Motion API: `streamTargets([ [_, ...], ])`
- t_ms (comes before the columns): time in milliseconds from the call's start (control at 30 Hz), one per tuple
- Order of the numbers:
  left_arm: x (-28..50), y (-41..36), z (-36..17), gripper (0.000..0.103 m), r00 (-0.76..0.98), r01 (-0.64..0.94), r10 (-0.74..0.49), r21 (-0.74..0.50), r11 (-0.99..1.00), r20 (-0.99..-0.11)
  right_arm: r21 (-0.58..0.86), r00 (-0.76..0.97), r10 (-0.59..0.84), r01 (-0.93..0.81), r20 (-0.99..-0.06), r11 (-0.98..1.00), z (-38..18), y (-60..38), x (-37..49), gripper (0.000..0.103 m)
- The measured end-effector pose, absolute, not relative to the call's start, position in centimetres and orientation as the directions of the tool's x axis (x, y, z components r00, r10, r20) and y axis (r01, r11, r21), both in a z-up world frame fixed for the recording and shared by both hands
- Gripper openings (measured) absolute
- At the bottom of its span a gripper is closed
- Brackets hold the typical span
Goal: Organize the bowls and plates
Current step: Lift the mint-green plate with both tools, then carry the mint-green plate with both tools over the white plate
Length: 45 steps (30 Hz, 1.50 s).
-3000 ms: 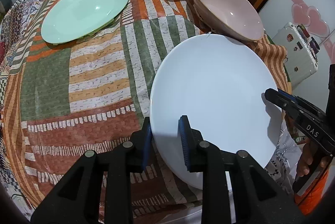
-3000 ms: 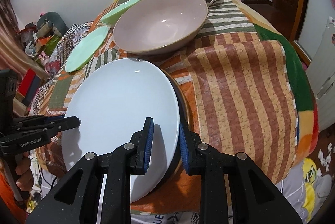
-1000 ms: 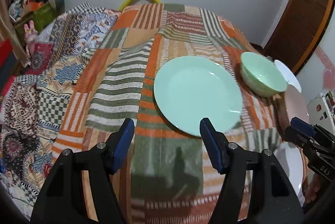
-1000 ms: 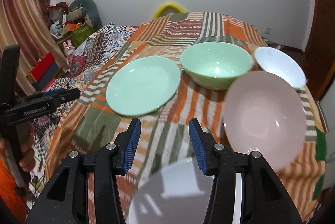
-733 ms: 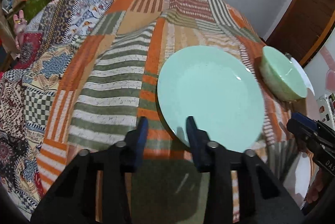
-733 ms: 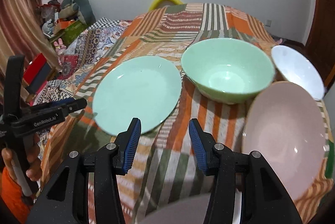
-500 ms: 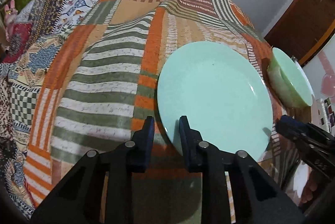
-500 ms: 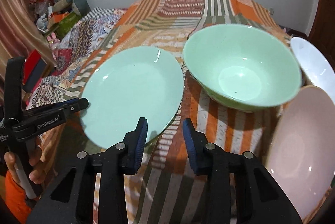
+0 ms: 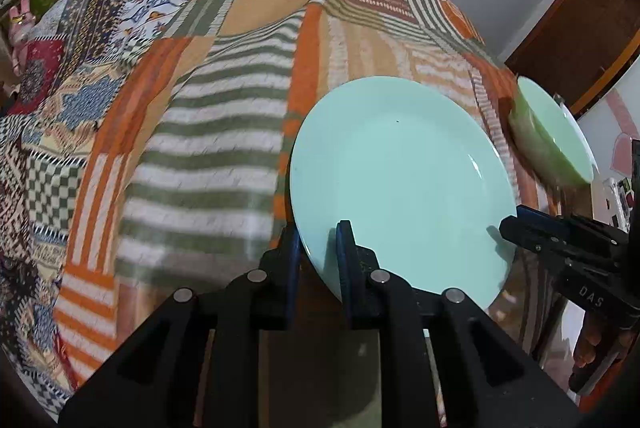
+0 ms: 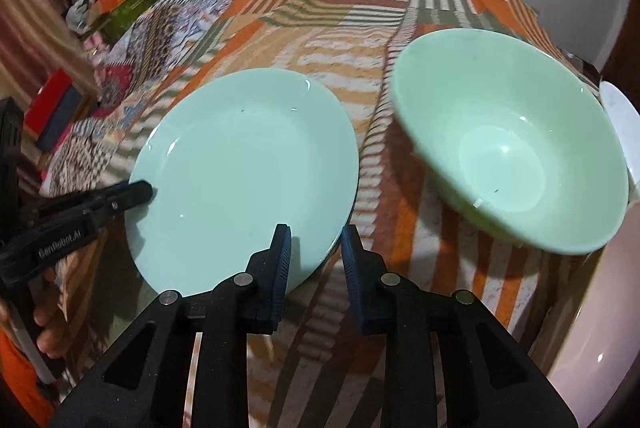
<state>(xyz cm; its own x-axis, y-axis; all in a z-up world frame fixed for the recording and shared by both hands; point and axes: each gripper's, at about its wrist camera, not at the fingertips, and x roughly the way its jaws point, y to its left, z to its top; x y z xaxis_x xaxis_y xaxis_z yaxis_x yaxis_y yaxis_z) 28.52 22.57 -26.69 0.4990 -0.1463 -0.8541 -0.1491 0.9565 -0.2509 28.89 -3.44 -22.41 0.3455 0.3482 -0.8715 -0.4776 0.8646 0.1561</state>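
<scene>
Left wrist: left hand-held gripper, earlier wide, closing around green plate.

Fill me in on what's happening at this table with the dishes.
A person is working two handheld grippers around a green plate on a patchwork tablecloth. The left gripper is closing on the plate's near rim, which sits between its fingers. The right gripper is closing on the opposite edge of the same plate. A green bowl sits just beside the plate, with a pink bowl and a white dish past it.
</scene>
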Motion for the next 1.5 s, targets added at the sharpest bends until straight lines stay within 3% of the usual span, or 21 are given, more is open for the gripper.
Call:
streamTargets([
  [267,23.8,23.3,-26.6,0.018,0.469,-0.148,-0.142,-0.236,0.96,-0.872,0.192,0.257,0.399,-0.576,-0.88,0.795,-22.6,-2.7,24.2,0.023],
  [700,23.9,23.3,-26.8,0.018,0.472,-0.141,-0.118,-0.207,0.968,-0.873,0.206,0.242,0.378,-0.528,-0.894,0.824,-23.7,-0.4,28.5,0.024],
  [1033,22.7,22.0,-26.1,0.018,0.478,-0.129,-0.115,-0.199,0.971,-0.871,0.155,0.292,0.361,-0.547,-0.886,0.822,-23.0,-1.3,26.7,0.02],
  [1500,17.5,17.5,-21.4,0.019,0.532,-0.067,-0.13,-0.195,0.979,-0.837,0.238,0.352,0.445,-0.498,-0.823,0.834,-19.5,-6.2,22.3,0.021],
])
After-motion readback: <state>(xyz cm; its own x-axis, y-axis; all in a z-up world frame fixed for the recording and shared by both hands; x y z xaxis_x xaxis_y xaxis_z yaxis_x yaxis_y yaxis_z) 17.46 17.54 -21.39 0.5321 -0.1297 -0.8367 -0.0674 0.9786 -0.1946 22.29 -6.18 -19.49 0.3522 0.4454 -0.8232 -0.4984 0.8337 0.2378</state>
